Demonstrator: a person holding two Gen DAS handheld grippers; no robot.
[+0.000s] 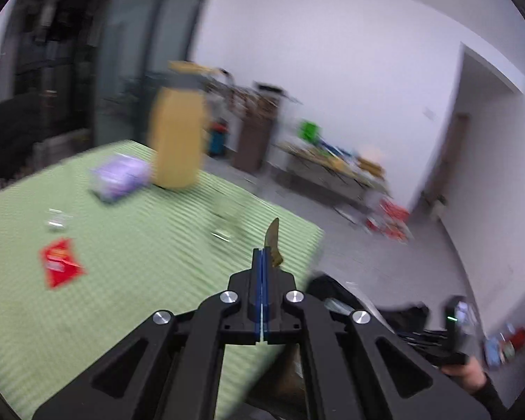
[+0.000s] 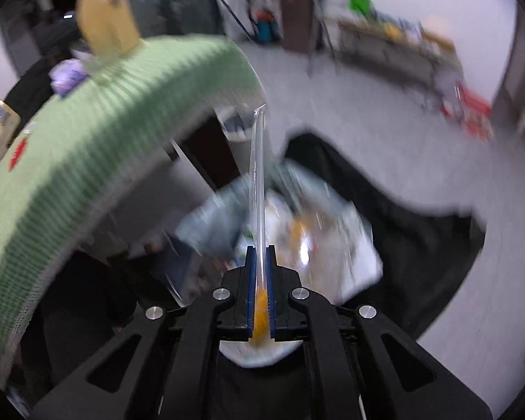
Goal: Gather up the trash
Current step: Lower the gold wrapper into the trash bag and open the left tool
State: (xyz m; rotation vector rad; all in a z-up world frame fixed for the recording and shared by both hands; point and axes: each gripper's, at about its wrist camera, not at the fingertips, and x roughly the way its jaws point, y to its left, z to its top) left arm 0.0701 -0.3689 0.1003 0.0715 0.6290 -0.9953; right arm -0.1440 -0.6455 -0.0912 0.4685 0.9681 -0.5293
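Note:
My left gripper (image 1: 262,255) is shut on a small brown scrap (image 1: 273,243) and holds it above the near right corner of the green table (image 1: 122,280). A red wrapper (image 1: 60,262), a small clear wrapper (image 1: 56,219) and another clear wrapper (image 1: 224,225) lie on the table. My right gripper (image 2: 261,255) is shut on a clear plastic wrapper with an orange end (image 2: 258,175) and holds it over an open black trash bag (image 2: 402,210) on the floor, with trash (image 2: 297,231) inside.
A yellow bottle (image 1: 176,140) and a purple pack (image 1: 120,176) stand at the table's far side. The table edge (image 2: 87,161) curves to the left of the bag. A low cluttered bench (image 1: 336,168) and a brown cabinet (image 1: 255,136) stand by the far wall.

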